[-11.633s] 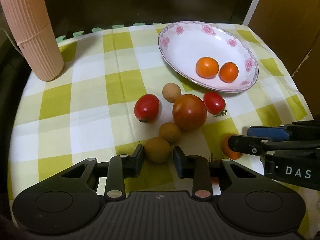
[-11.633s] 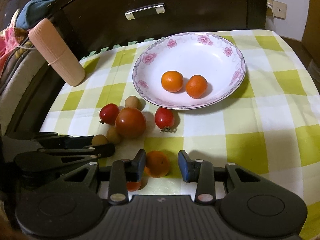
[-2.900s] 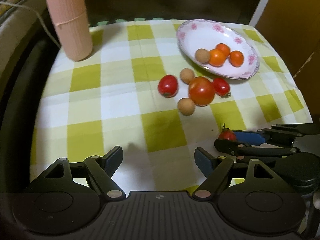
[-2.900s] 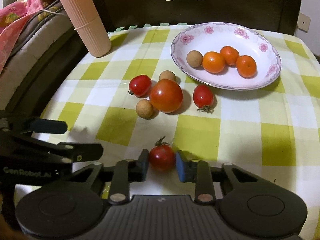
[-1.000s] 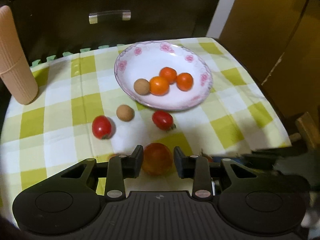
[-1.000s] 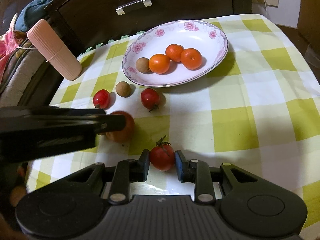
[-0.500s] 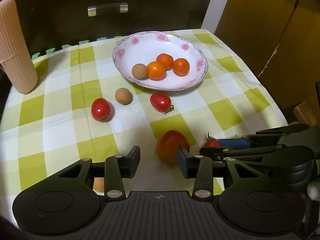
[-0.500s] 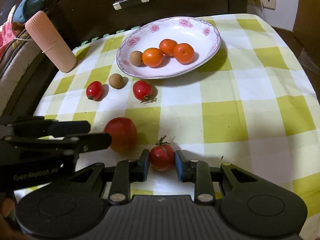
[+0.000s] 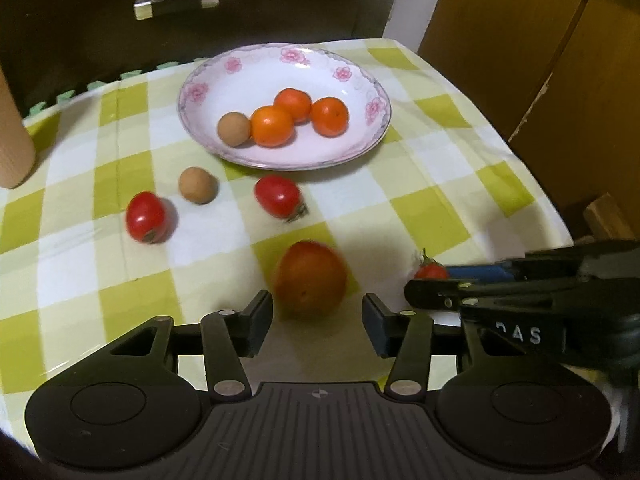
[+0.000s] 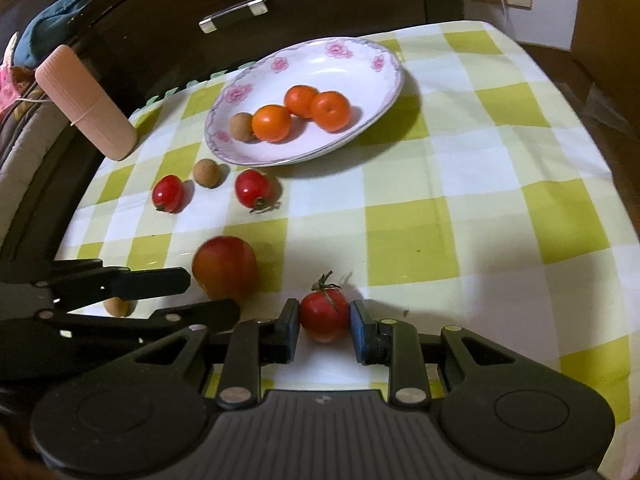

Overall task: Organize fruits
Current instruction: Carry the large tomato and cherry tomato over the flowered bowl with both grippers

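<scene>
Left gripper: jaws opening, pads clear of the big tomato, which sits on the checked cloth between them. Right gripper: fingers pinching a small stemmed tomato low over the cloth. Farther out, two small tomatoes and a brown fruit; beyond them the plate with three oranges and another brown fruit.
</scene>
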### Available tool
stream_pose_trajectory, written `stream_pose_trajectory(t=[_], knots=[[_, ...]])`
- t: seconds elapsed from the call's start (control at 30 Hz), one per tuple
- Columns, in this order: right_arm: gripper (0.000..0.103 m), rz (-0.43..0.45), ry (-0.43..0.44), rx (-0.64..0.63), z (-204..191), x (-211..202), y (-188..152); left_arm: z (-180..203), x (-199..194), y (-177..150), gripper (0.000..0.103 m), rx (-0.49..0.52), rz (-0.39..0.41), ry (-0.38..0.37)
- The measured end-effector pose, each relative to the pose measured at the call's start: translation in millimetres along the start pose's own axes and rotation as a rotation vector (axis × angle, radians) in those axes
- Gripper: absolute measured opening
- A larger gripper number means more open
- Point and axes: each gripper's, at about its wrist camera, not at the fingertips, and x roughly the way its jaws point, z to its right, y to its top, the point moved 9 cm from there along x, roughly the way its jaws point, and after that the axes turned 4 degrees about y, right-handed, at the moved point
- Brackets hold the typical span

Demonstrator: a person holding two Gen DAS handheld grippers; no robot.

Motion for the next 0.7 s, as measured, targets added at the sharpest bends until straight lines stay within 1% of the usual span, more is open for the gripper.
stream_pose_trajectory(t=[0.03,0.13,0.27,0.3,0.4,0.43,0.47,0.57,0.7], knots=[[0.027,0.002,-0.005,0.006,2.8,-1.2,0.2,1.4,2.3,2.4,0.06,0.007,0.002,0.007],[0.027,0.01,-0.025,0.033,14.0,-4.2,2.4,3.4,6.9,8.1,0.06,0.021,0.006,0.022],[0.027,0.015,-0.021,0.051,19.9,-5.9,3.8,0.2,16.9,10.8,0.06,-0.005,-0.014,0.031],[0.027,0.015,-0.02,0.05,19.5,-5.7,4.1,0.9,16.3,10.5,0.06,0.0,-0.009,0.037],[0.027,0.015,-0.02,0.045,18.3,-4.6,5.6,3.7,13.2,4.2,0.058,0.037,-0.008,0.08],[0.027,0.015,-0.019,0.046,18.5,-4.5,5.5,3.2,12.4,2.4,0.055,0.04,-0.008,0.09],[0.027,0.015,-0.018,0.046,18.5,-4.4,5.6,1.5,11.6,1.8,0.051,0.034,-0.004,0.102],[0.027,0.016,-0.023,0.041,18.3,-4.5,5.2,-3.7,11.1,5.0,0.051,-0.026,-0.011,0.1],[0.027,0.015,-0.023,0.037,17.3,-4.9,3.6,-1.2,11.4,5.8,0.05,-0.02,-0.016,0.116]])
